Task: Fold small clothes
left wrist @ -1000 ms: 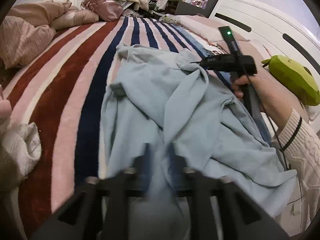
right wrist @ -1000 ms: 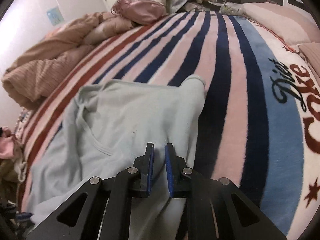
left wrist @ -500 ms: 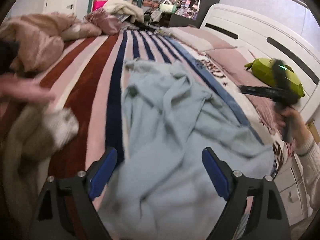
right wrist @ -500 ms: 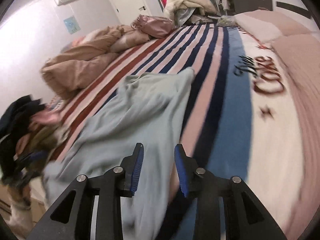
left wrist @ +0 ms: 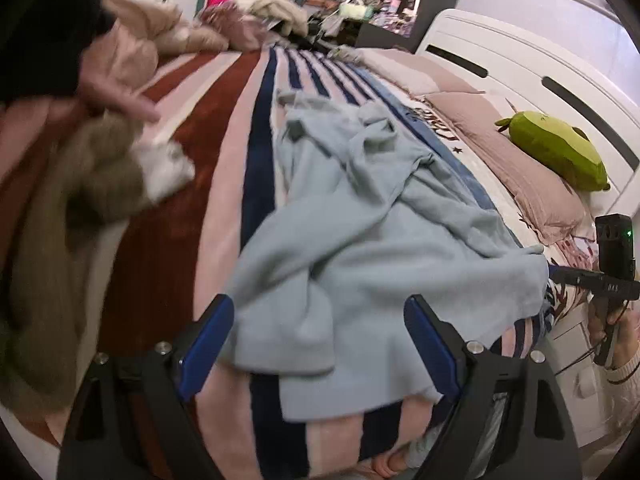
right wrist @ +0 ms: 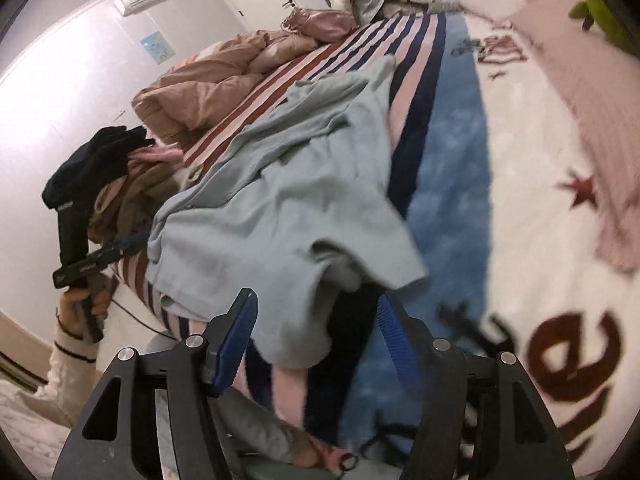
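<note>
Currently, in the left wrist view, the left gripper (left wrist: 318,340) is being held with its jaws spread wide and nothing clamped between them; its blue pads (left wrist: 206,338) are standing apart over the near hem of a pale blue garment (left wrist: 360,232). That garment is being left crumpled along the middle of the striped blanket (left wrist: 240,152), running from the near edge of the bed toward the far end, with one corner draped close to the right edge. A brown and white garment (left wrist: 100,184) is being seen, blurred, at the left edge of the bed. A green plush toy (left wrist: 554,150) is being propped on a pink pillow (left wrist: 520,176) beside the white headboard (left wrist: 520,64). At the right edge of the view, the right gripper (left wrist: 556,274) is being held by a hand (left wrist: 608,324), clear of the cloth.

In the right wrist view, the right gripper (right wrist: 318,344) is being shown with its jaws parted, having just been opening; a fold of the pale blue garment (right wrist: 280,184) is hanging between the blue pads (right wrist: 234,344) without being pressed by them. The garment is being draped over the near edge of the bed, on the striped blanket (right wrist: 448,152). At the left, the left gripper (right wrist: 132,240) is being held by a hand (right wrist: 84,300) in a white sleeve. A rumpled tan duvet (right wrist: 208,88) is being left piled at the far left edge of the bed.
</note>
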`<state>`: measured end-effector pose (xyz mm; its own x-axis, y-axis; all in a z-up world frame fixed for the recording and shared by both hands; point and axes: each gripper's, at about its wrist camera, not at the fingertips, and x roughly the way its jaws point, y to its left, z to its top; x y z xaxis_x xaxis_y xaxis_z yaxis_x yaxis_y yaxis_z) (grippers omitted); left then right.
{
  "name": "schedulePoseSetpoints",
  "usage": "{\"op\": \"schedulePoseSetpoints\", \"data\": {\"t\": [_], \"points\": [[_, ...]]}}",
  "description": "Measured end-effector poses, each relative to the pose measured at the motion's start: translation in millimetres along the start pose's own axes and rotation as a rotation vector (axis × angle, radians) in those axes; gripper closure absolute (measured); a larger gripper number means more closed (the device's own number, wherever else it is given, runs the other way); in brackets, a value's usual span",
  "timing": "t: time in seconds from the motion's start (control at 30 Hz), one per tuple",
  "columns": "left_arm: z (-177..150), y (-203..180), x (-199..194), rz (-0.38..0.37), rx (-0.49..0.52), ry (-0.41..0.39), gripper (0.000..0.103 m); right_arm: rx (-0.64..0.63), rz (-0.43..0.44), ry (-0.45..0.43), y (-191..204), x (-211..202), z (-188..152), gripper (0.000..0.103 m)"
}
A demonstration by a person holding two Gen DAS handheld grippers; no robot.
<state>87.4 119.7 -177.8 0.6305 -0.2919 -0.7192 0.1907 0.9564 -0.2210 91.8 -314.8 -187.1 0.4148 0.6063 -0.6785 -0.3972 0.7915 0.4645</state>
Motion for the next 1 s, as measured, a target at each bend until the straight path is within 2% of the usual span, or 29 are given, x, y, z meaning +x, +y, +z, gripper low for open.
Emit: {"op": "schedulePoseSetpoints", "data": {"t": [0.13, 0.2, 0.33, 0.4, 0.43, 0.47, 0.5, 0.57, 0.63, 0.7, 0.8, 0.87, 0.9, 1.0], "points": [[19.6, -22.4, 10.6, 0.081, 0.155, -0.005, 0.020, -0.015, 0.023, 0.015, 11.9, 8.9, -5.6, 0.044], [28.7, -28.4, 19.3, 0.099, 0.198, 0.013, 0.034, -0.030, 0.024, 0.018, 16.7, 10.3, -5.4, 0.044], [39.3, -43.2, 50.3, 0.167, 0.312, 0.082, 0.049, -0.031, 0.028, 0.009, 18.9, 9.7, -1.1, 0.044], [43.2, -44.7, 58.9, 0.164, 0.333, 0.097, 0.076, -0.028, 0.025, 0.009, 18.0, 11.0, 0.9, 0.044], [46.5, -44.0, 59.2, 0.149, 0.320, 0.093, 0.084, -0.027, 0.024, 0.009, 16.2, 10.7, 0.9, 0.044], [51.2, -39.7, 57.2, 0.132, 0.285, 0.077, 0.100, -0.025, 0.022, 0.010, 14.4, 11.8, 2.1, 0.044], [53.7, -36.0, 55.6, 0.123, 0.254, 0.065, 0.099, -0.023, 0.021, 0.009, 13.3, 12.4, 2.3, 0.044], [62.9, -13.7, 48.0, 0.017, 0.120, 0.049, 0.099, -0.013, 0.026, 0.008, 10.7, 15.0, 4.4, 0.044], [66.7, 3.2, 45.6, -0.034, 0.046, 0.047, 0.099, 0.003, 0.039, 0.008, 7.4, 17.6, 7.1, 0.044], [67.0, 17.8, 48.0, 0.014, 0.022, 0.064, 0.099, 0.006, 0.047, 0.012, 5.4, 20.0, 9.4, 0.044], [64.8, 42.5, 56.0, -0.006, -0.070, 0.106, 0.098, 0.002, 0.045, 0.017, 4.6, 23.3, 11.2, 0.044], [60.4, 49.6, 62.9, 0.032, -0.088, 0.143, 0.096, 0.007, 0.050, 0.020, 3.6, 25.5, 12.6, 0.044], [56.2, 51.8, 66.6, 0.046, -0.081, 0.173, 0.091, 0.008, 0.052, 0.020, 3.8, 26.2, 12.9, 0.044], [46.5, 53.7, 65.5, 0.023, -0.077, 0.203, 0.084, 0.008, 0.052, 0.020, 4.0, 28.2, 14.8, 0.044]]}}
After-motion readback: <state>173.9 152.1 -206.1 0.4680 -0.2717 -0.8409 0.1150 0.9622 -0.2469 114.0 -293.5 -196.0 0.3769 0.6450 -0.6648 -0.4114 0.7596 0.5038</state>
